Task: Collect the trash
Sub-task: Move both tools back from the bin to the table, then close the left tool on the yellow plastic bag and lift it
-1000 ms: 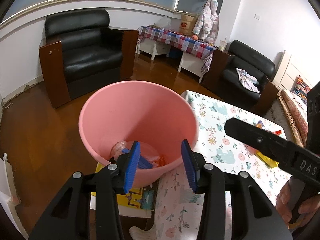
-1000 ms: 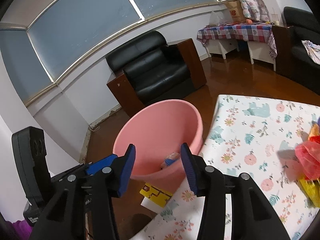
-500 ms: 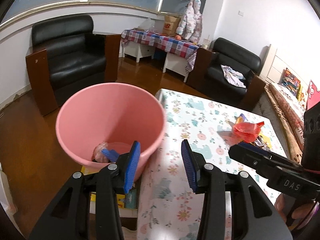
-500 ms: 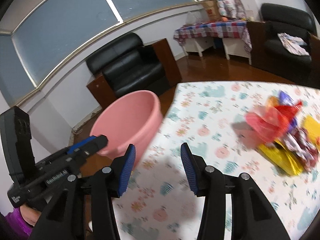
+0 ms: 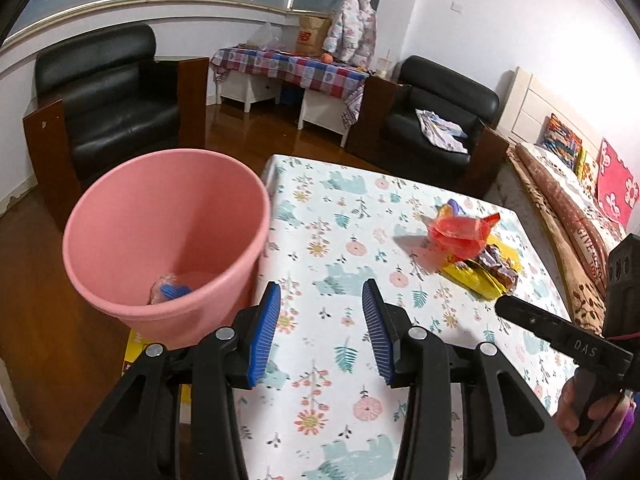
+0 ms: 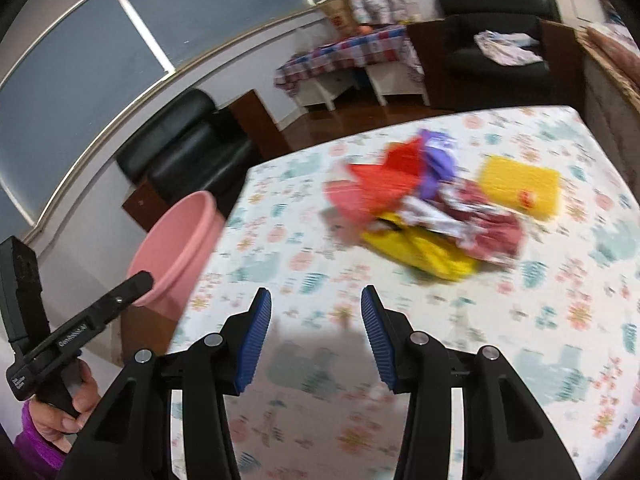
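Note:
A pink bucket (image 5: 168, 236) stands beside the left edge of a table with a floral cloth (image 5: 344, 264); a crumpled wrapper (image 5: 170, 290) lies at its bottom. A heap of trash (image 5: 472, 248) lies on the cloth: a red bag, purple and yellow wrappers. My left gripper (image 5: 320, 332) hovers open and empty over the cloth next to the bucket. In the right wrist view the trash heap (image 6: 432, 216) is ahead, blurred, and my right gripper (image 6: 316, 336) stands open and empty short of it. The bucket (image 6: 176, 256) shows at the left there.
Black armchairs (image 5: 104, 108) stand behind the bucket and behind the table (image 5: 436, 120). A side table with a checked cloth (image 5: 288, 68) is against the far wall. A bed with cushions (image 5: 580, 200) runs along the right. A yellow box (image 5: 136, 348) lies under the bucket.
Both grippers have swung from above the bucket to the right, over the tablecloth. The trash heap has come into the right wrist view. Both stay open and empty.

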